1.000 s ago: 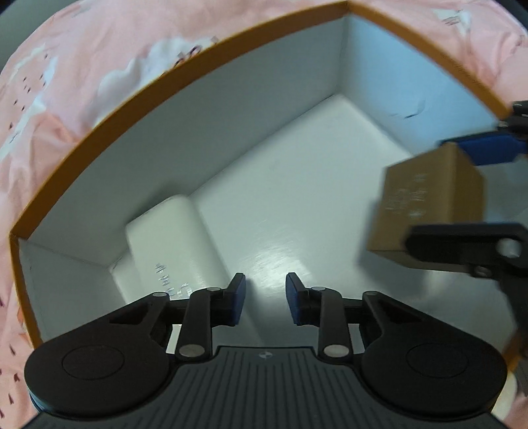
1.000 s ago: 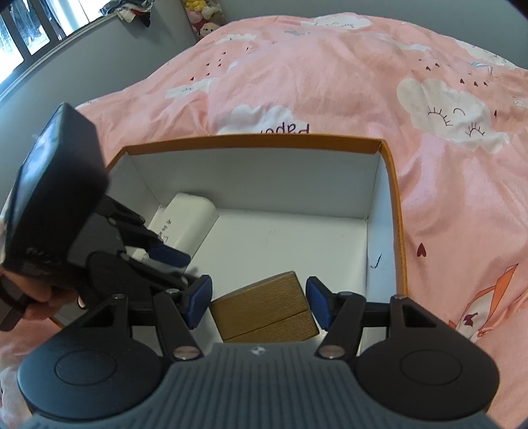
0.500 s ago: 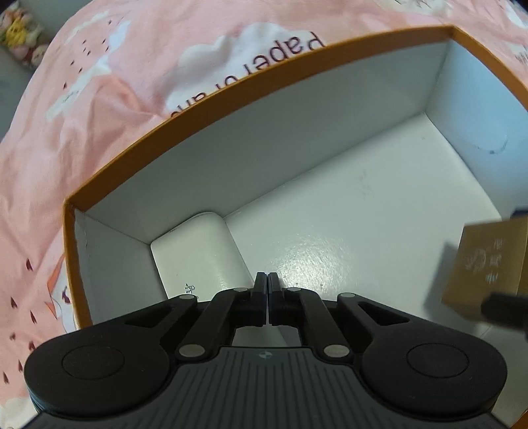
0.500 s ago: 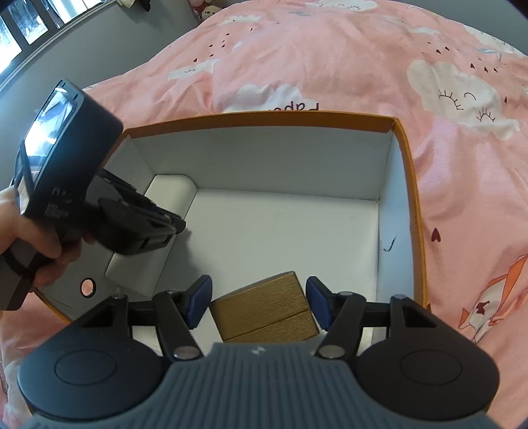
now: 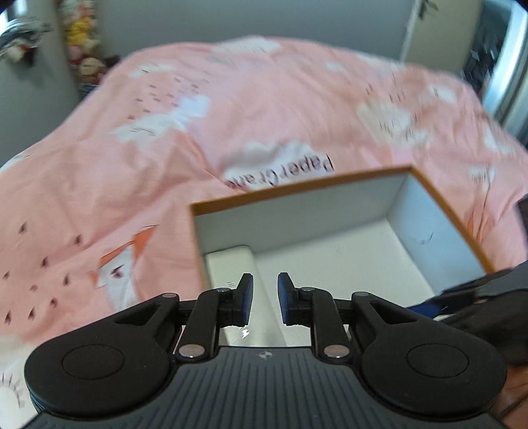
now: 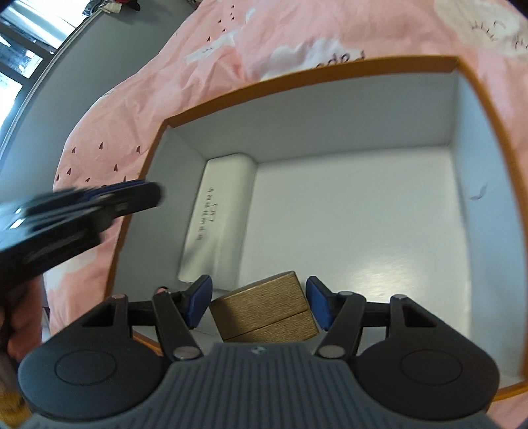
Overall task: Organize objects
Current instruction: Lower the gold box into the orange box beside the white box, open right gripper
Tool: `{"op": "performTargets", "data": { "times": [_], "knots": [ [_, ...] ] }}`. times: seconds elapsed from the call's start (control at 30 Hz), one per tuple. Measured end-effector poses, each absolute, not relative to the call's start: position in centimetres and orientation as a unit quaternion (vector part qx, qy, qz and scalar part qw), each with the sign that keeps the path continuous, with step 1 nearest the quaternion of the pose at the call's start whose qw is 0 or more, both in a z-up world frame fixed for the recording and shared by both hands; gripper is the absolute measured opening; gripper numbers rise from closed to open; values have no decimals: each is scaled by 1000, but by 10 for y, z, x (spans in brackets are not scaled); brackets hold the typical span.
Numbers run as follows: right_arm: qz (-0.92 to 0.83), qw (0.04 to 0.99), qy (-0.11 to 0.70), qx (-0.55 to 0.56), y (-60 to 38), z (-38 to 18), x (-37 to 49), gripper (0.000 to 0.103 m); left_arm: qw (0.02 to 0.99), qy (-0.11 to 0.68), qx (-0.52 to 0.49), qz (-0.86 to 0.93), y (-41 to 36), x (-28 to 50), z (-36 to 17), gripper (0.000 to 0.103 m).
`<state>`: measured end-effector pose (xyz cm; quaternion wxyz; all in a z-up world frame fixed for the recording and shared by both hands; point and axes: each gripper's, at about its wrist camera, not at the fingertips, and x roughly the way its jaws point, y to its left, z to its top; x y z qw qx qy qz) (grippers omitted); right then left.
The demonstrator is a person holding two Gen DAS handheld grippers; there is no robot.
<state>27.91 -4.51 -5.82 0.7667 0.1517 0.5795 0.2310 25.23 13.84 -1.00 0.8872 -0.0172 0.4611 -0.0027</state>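
Left wrist, pink bedspread (image 5: 250,109), grey wall (image 5: 231,19)

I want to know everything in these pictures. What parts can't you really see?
- Writing on the white box: too small, right wrist view.
- Bottom of the brown box: hidden behind the right claw body.
- Left claw: blurred in the right wrist view.
- Bedspread print: blurred, left wrist view.

Box (image 6: 468,158): cardboard, orange rim, white inside, floor faintly glossy. White packet (image 6: 217,227): smooth, matt, small print. Brown block (image 6: 264,308): fine ribbed grain, matt. Bed cover (image 5: 264,109): pink printed cloth, soft, creased. Fingers (image 6: 199,298): black matt plastic, blue pads.
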Motion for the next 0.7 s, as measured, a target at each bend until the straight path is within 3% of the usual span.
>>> {"op": "performTargets", "data": {
  "times": [0.33, 0.7],
  "knots": [
    [221, 722, 632, 177, -2, -76, 294, 64, 905, 408, -101, 69, 163, 204, -10, 23],
    [221, 676, 656, 253, -9, -89, 290, 65, 897, 412, -145, 72, 167, 193, -29, 23]
  ]
}}
